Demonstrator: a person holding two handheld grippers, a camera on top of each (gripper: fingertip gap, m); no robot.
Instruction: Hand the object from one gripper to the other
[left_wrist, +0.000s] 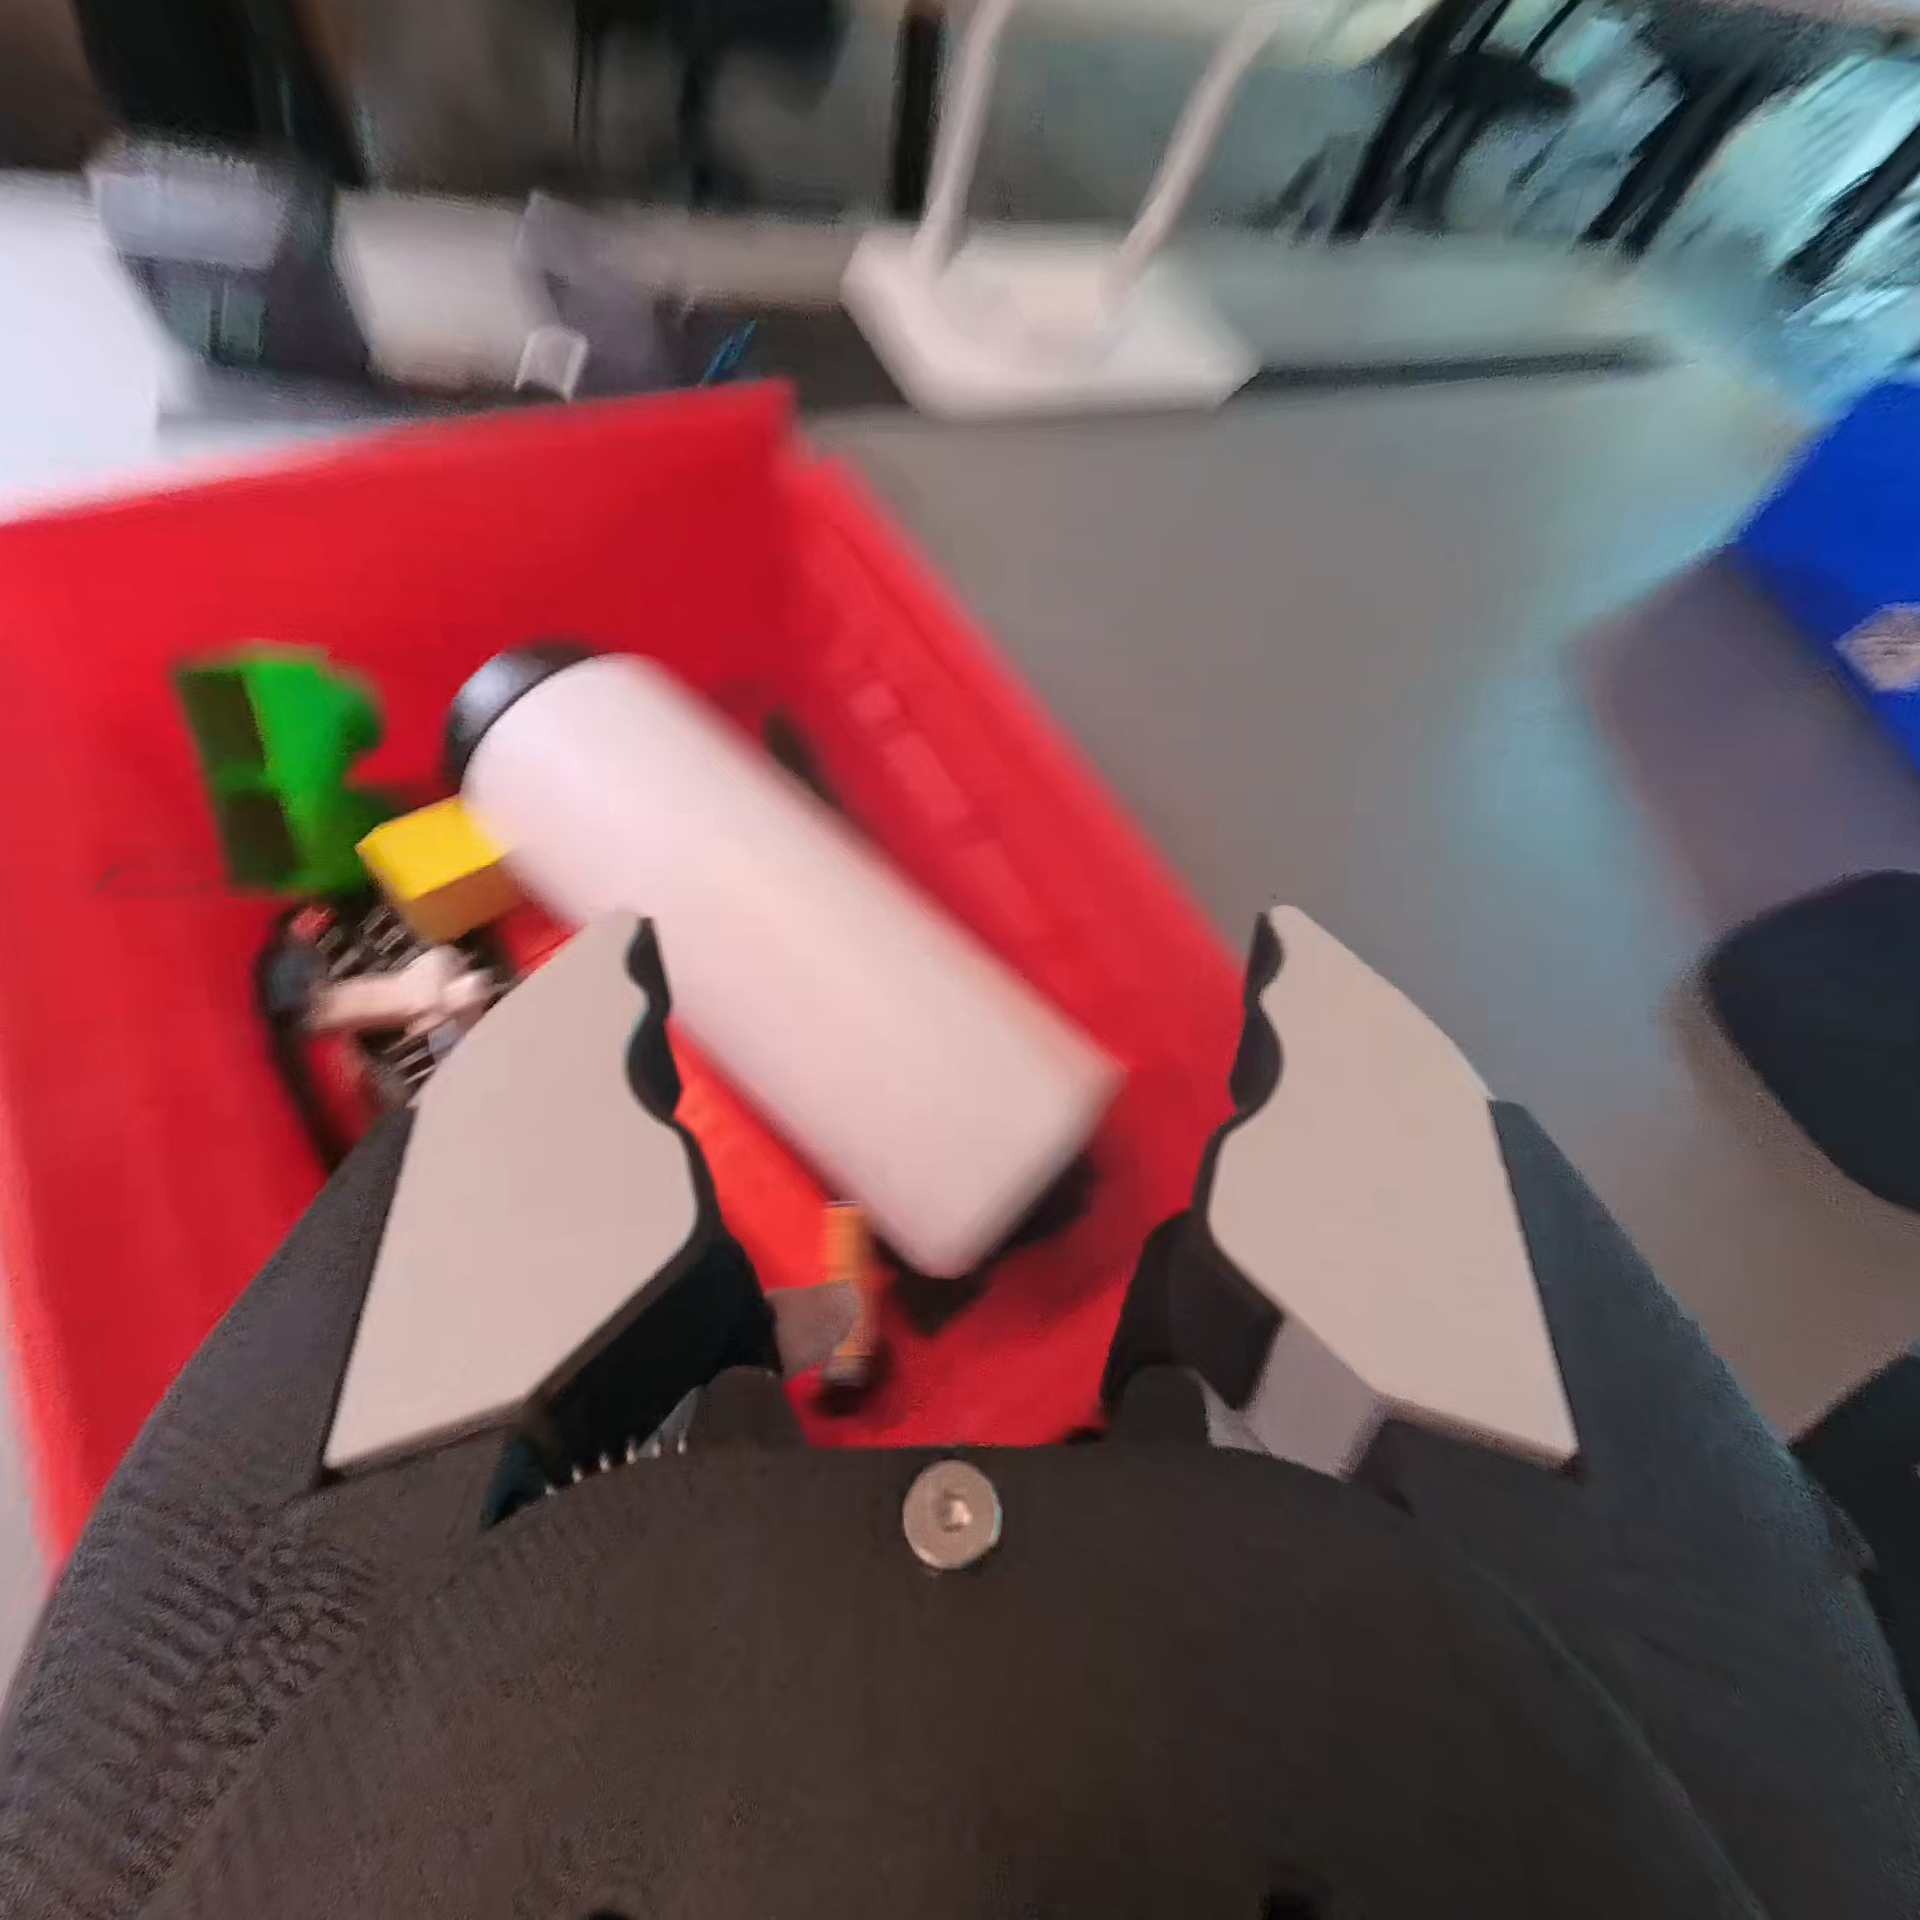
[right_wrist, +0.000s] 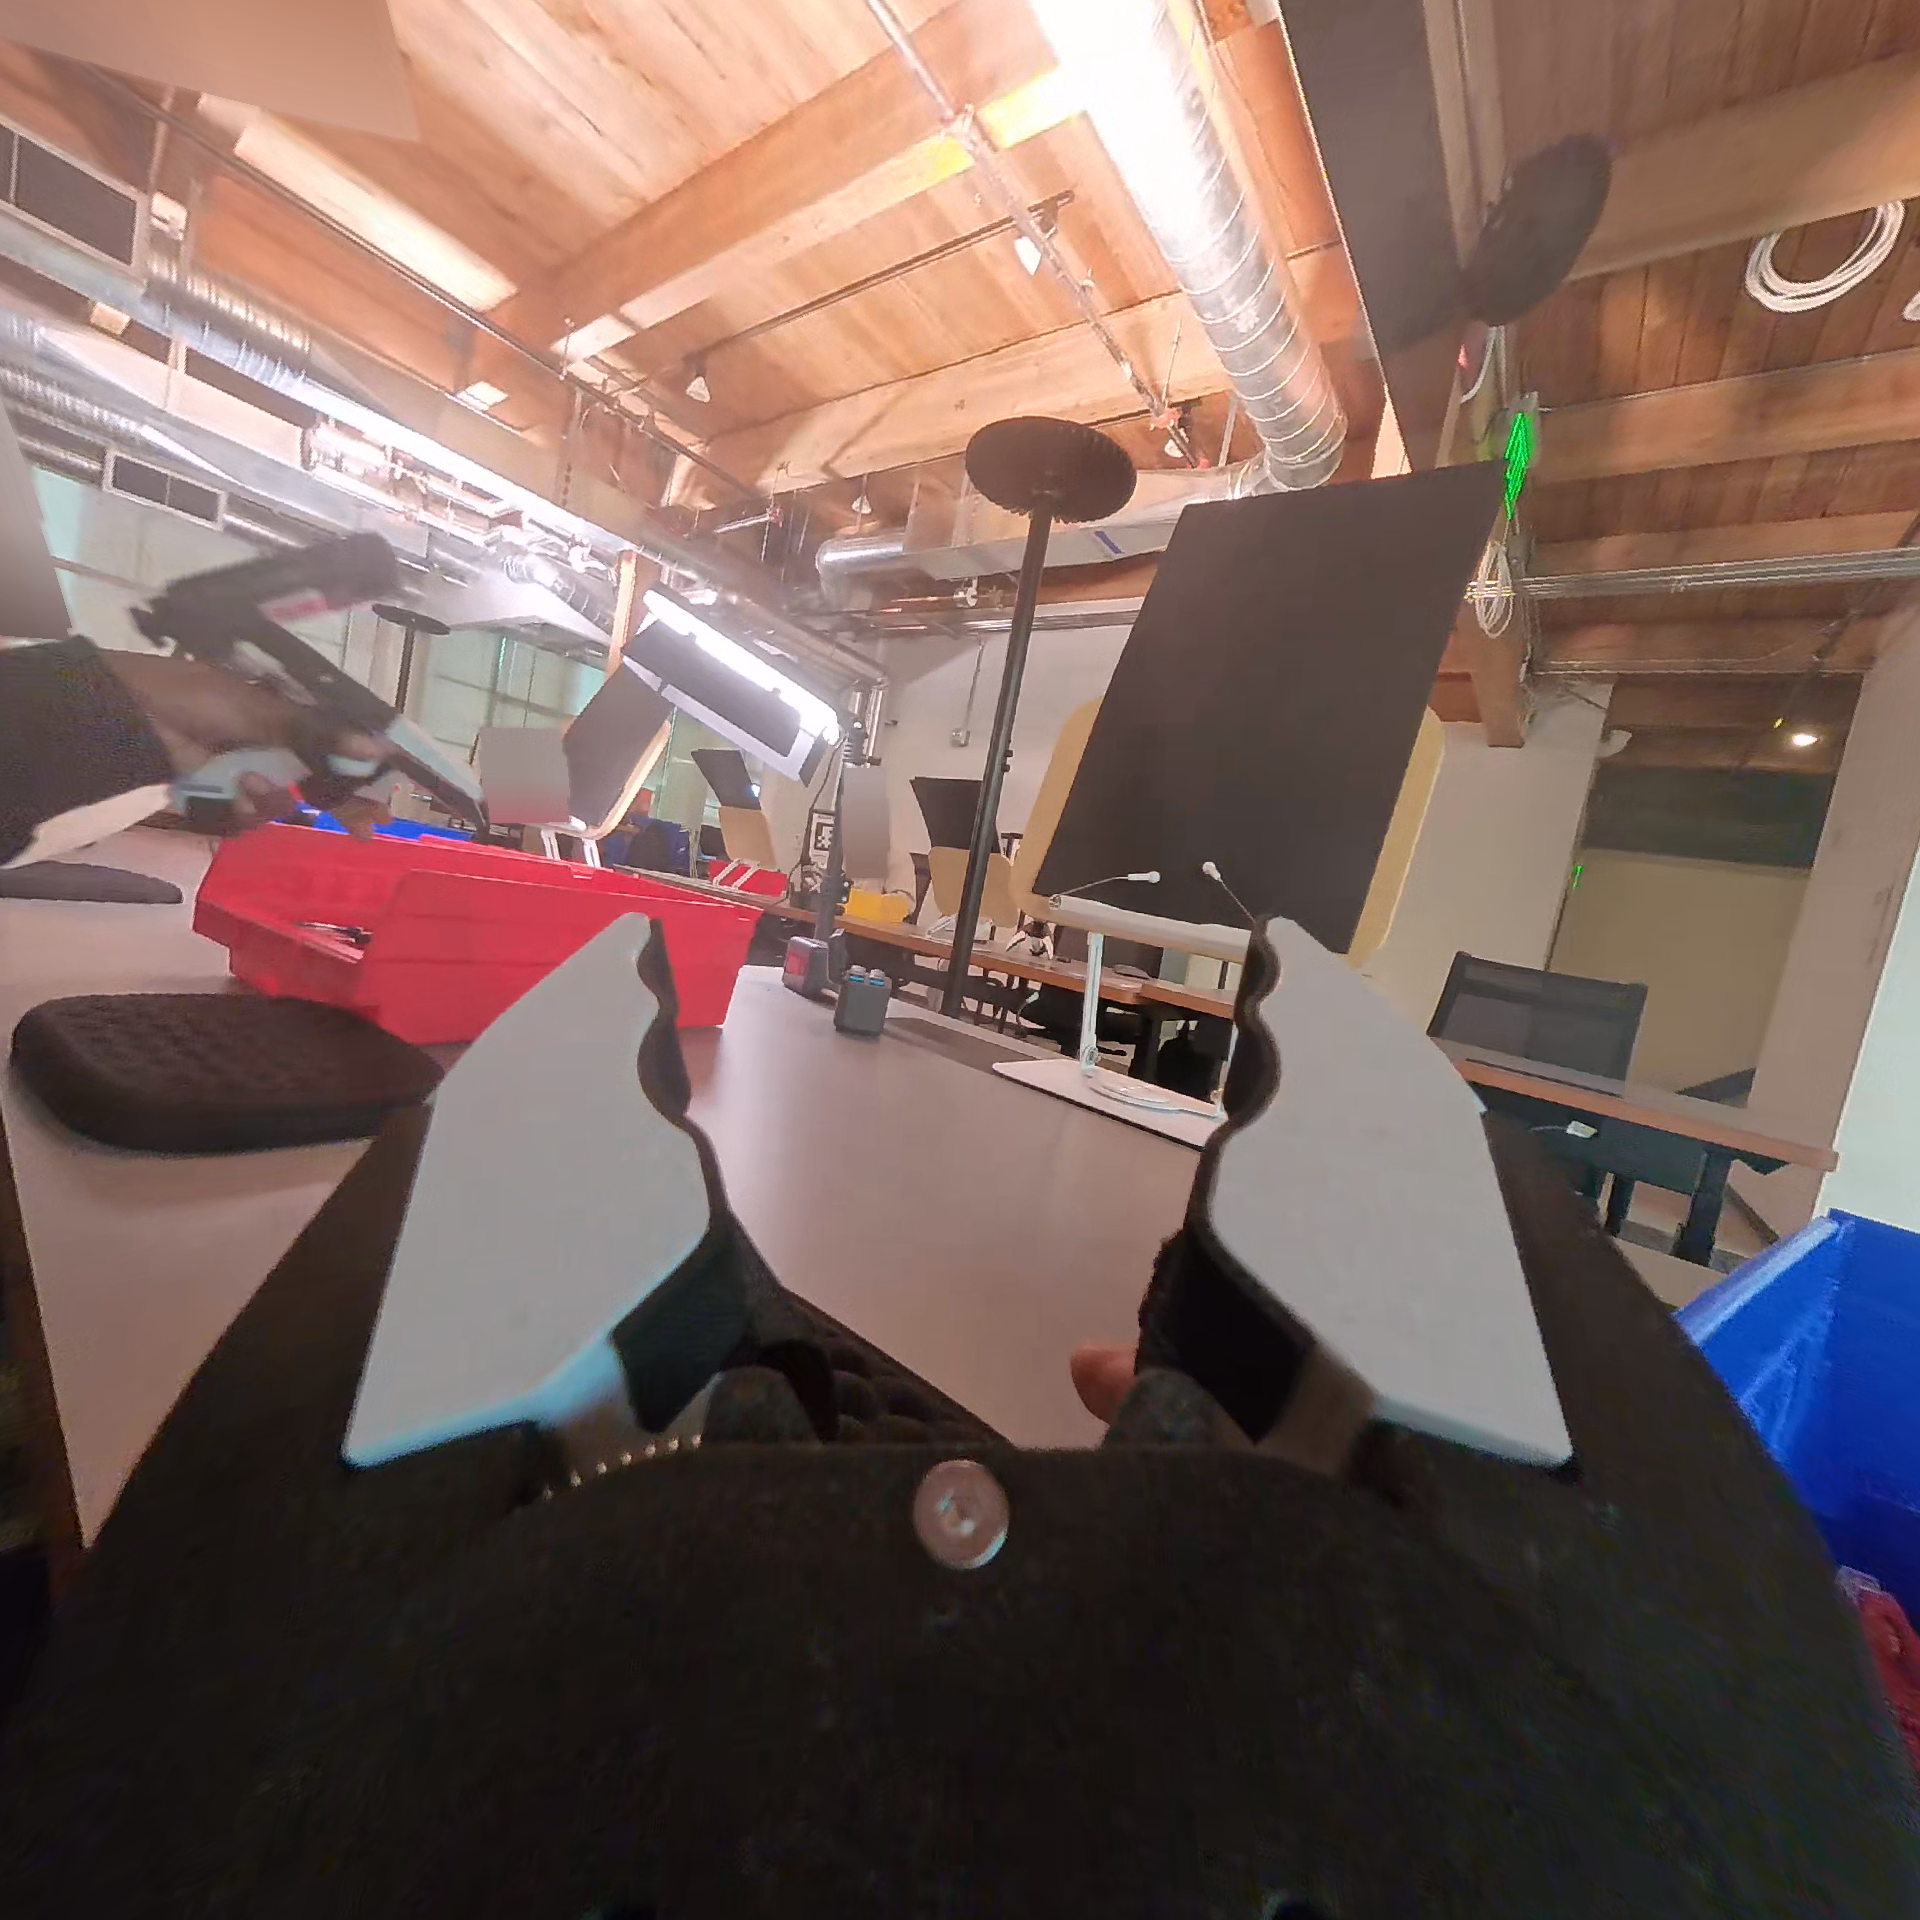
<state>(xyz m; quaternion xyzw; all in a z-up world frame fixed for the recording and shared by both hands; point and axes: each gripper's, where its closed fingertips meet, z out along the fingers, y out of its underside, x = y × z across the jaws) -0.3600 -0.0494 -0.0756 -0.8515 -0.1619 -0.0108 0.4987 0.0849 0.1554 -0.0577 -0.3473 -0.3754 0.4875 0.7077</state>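
Observation:
In the left wrist view a white bottle (left_wrist: 769, 935) with a black cap lies tilted in a red bin (left_wrist: 312, 582), among a green block (left_wrist: 281, 769), a yellow block (left_wrist: 436, 862) and small dark parts. My left gripper (left_wrist: 951, 935) is open above the bin, its left fingertip beside the bottle's body. The view is blurred. My right gripper (right_wrist: 951, 935) is open and empty low over the grey table (right_wrist: 935, 1174). The right wrist view shows the left gripper (right_wrist: 312, 717) held in a hand over the red bin (right_wrist: 468, 935) at the far left.
A black pad (right_wrist: 208, 1070) lies on the table left of my right gripper. A blue bin (right_wrist: 1808, 1382) stands at the right edge; it also shows in the left wrist view (left_wrist: 1849, 540). A lamp stand (right_wrist: 1122, 1081), a small grey box (right_wrist: 862, 1003) and a pole (right_wrist: 997, 790) are farther back. The left tips stand about 12 centimeters off the yellow block (left_wrist: 436, 862).

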